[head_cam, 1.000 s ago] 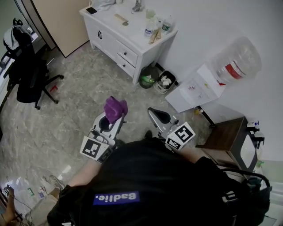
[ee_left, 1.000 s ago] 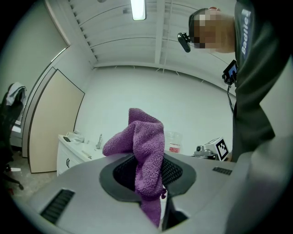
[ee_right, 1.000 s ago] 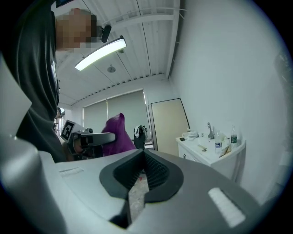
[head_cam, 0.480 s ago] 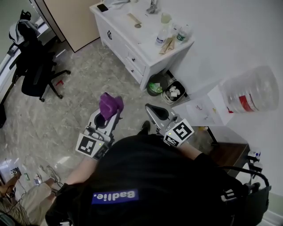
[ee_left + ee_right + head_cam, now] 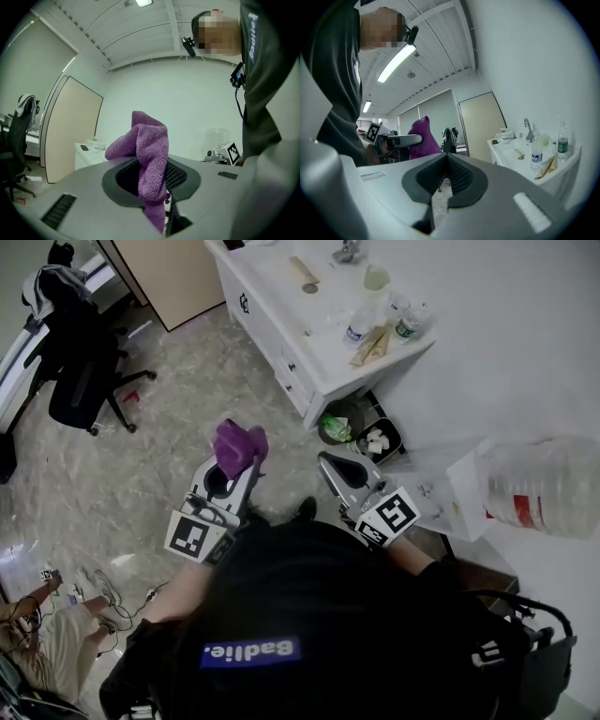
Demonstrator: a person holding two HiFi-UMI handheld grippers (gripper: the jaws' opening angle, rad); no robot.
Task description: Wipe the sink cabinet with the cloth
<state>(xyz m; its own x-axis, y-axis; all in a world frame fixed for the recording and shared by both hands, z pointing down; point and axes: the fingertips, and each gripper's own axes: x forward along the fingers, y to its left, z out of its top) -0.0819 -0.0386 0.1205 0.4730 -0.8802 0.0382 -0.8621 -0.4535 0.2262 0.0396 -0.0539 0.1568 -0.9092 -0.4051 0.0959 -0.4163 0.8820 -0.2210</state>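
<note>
A pale marbled floor (image 5: 159, 456) filled most of the head view. The white sink cabinet (image 5: 291, 362) stood against the wall at the top of that view, and its worktop (image 5: 277, 292) carried two plastic bottles (image 5: 358, 326), a tap (image 5: 345, 251) and some small items too small to name. A black office chair (image 5: 80, 381) stood well apart from it on the left. A big clear water jug (image 5: 544, 488) lay on its side at the right, by the wall. Two small bins (image 5: 339, 421) sat on the floor just beside the cabinet's near end.

The left tool (image 5: 234, 465) was held in front of the person's body, its jaws clamped on the purple cloth (image 5: 150, 150), which bunched up above the tips and hung down between them. The cloth was well apart from the cabinet, touching none of it. The right tool (image 5: 443, 180) was beside the left one with its jaws together and nothing between them.
</note>
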